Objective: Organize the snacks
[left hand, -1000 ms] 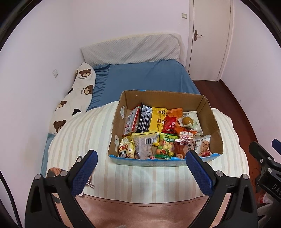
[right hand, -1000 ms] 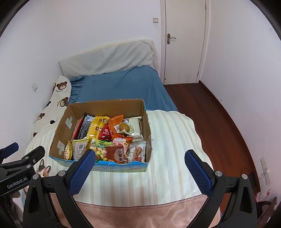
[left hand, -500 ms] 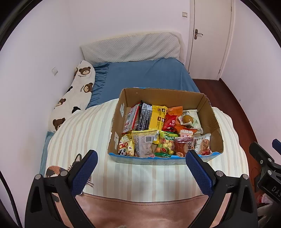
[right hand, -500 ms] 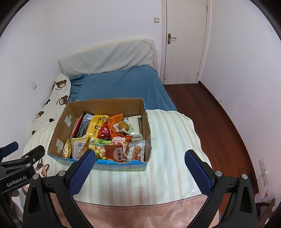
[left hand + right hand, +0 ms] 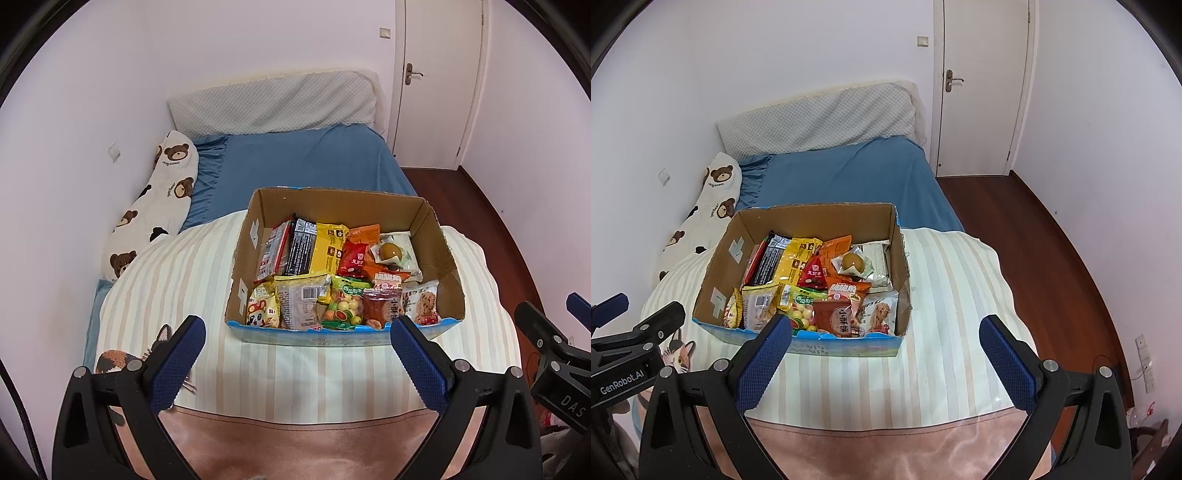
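Both grippers, left gripper [image 5: 295, 354] and right gripper [image 5: 884, 352], hang wide and empty. Your brown cardboard snack box [image 5: 255, 258] sits on striped bedding [image 5: 177, 280] (soft): pressing down may tip it.

The snack box [image 5: 343, 334] sat on the quilt [image 5: 177, 280] ahead of me, the pillow [image 5: 273, 101] lay behind it.

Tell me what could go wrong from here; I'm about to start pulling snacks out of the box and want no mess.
The box sits on a soft striped quilt, so a push may tip or slide it. The packets overlap tightly; lifting one could drag others out. Both grippers, left and right, are open and empty, close together, and could bump.
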`<control>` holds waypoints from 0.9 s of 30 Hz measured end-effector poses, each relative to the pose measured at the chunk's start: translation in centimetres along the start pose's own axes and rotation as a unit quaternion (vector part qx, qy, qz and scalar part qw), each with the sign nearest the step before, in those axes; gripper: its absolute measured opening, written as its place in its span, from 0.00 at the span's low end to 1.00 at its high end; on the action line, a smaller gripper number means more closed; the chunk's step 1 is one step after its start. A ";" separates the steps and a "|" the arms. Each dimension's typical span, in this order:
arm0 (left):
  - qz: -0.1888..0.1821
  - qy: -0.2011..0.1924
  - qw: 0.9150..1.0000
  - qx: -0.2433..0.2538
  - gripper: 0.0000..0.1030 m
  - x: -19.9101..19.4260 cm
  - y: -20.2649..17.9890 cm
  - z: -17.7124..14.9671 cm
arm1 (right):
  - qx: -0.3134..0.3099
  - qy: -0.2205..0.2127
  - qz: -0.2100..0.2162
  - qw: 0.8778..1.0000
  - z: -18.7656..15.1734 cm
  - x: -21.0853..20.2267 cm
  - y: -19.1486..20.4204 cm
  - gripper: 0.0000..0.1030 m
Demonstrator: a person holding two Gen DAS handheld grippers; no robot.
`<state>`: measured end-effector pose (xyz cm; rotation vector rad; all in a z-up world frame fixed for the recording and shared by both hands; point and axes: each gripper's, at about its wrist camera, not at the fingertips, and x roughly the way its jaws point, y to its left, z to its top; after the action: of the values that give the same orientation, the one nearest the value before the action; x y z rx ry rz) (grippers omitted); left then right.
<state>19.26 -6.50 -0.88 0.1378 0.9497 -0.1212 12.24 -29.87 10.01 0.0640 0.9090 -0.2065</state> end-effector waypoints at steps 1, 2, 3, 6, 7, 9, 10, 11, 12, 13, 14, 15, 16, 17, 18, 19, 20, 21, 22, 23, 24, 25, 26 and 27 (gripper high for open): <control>-0.001 -0.001 1.000 0.000 1.00 -0.1 0.0 0.0 | 0.000 0.000 -0.001 1.000 0.0 0.0 0.0 1.00; -0.001 -0.001 1.000 0.000 1.00 -0.1 0.0 0.0 | 0.000 -0.001 -0.002 1.000 0.0 -0.1 0.0 1.00; -0.001 -0.001 1.000 0.000 1.00 -0.2 0.0 0.0 | -0.001 -0.001 -0.001 1.000 -0.1 -0.1 0.0 1.00; -0.001 -0.001 1.000 0.001 1.00 -0.2 -0.1 0.0 | 0.000 -0.001 -0.002 1.000 -0.1 -0.2 -0.1 1.00; -0.001 -0.001 1.000 0.000 1.00 -0.2 -0.1 0.0 | -0.001 -0.001 -0.002 1.000 -0.1 -0.2 0.0 1.00; -0.002 0.000 1.000 0.000 1.00 -0.1 -0.1 0.0 | -0.003 -0.001 -0.002 1.000 0.0 -0.2 0.0 1.00; -0.002 0.000 1.000 0.001 1.00 -0.2 -0.1 -0.1 | -0.002 -0.001 -0.001 1.000 0.0 -0.2 0.0 1.00; -0.002 0.000 1.000 0.001 1.00 -0.2 -0.1 -0.2 | -0.002 0.000 -0.001 1.000 0.0 -0.3 0.0 1.00; -0.002 0.000 1.000 0.002 1.00 -0.2 -0.2 -0.2 | -0.002 0.001 -0.001 1.000 0.0 -0.3 0.0 1.00; -0.002 0.001 1.000 0.002 1.00 -0.2 -0.2 -0.3 | -0.002 0.000 -0.001 1.000 -0.1 -0.4 0.0 1.00; -0.002 0.001 1.000 0.002 1.00 -0.3 -0.2 -0.3 | -0.001 0.000 -0.001 1.000 -0.1 -0.4 0.0 1.00; -0.002 0.002 1.000 0.002 1.00 -0.2 -0.2 -0.4 | -0.001 0.000 -0.001 1.000 -0.1 -0.4 0.0 1.00; -0.002 0.002 1.000 0.002 1.00 -0.2 -0.2 -0.4 | -0.002 0.000 -0.002 1.000 0.0 -0.4 0.0 1.00; -0.003 0.002 1.000 0.002 1.00 -0.3 -0.2 -0.5 | -0.001 0.000 -0.002 1.000 0.0 -0.5 0.0 1.00; -0.003 0.002 1.000 0.001 1.00 -0.3 -0.2 -0.5 | -0.001 -0.001 -0.001 1.000 0.0 -0.5 0.0 1.00; -0.003 0.003 1.000 0.002 1.00 -0.3 -0.2 -0.5 | -0.001 -0.001 -0.002 1.000 -0.1 -0.6 -0.1 1.00; -0.003 0.003 1.000 0.002 1.00 -0.3 -0.2 -0.5 | 0.000 -0.001 -0.002 1.000 0.0 -0.6 -0.1 1.00; -0.003 0.002 1.000 0.002 1.00 -0.3 -0.2 -0.5 | -0.001 -0.002 -0.002 1.000 0.0 -0.6 -0.1 1.00; -0.004 0.002 1.000 0.002 1.00 -0.3 -0.2 -0.5 | -0.001 -0.003 -0.003 1.000 0.0 -0.7 -0.1 1.00; -0.004 0.001 1.000 0.002 1.00 -0.3 -0.1 -0.5 | -0.001 -0.003 -0.003 1.000 0.0 -0.7 -0.1 1.00; -0.004 0.002 1.000 0.003 1.00 -0.3 -0.1 -0.5 | 0.000 -0.003 -0.003 1.000 -0.1 -0.8 -0.1 1.00; -0.004 0.002 1.000 0.003 1.00 -0.3 -0.1 -0.5 | 0.000 -0.003 -0.002 1.000 -0.1 -0.9 -0.1 1.00; -0.004 0.002 1.000 0.003 1.00 -0.3 -0.1 -0.5 | 0.000 -0.003 -0.004 1.000 -0.2 -0.9 -0.1 1.00; -0.004 0.002 1.000 0.002 1.00 -0.3 -0.1 -0.5 | 0.000 -0.003 -0.004 1.000 -0.2 -0.9 -0.1 1.00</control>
<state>18.62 -6.50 -0.94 0.1391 0.9538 -0.1300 11.54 -29.86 10.57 0.0602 0.9033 -0.2144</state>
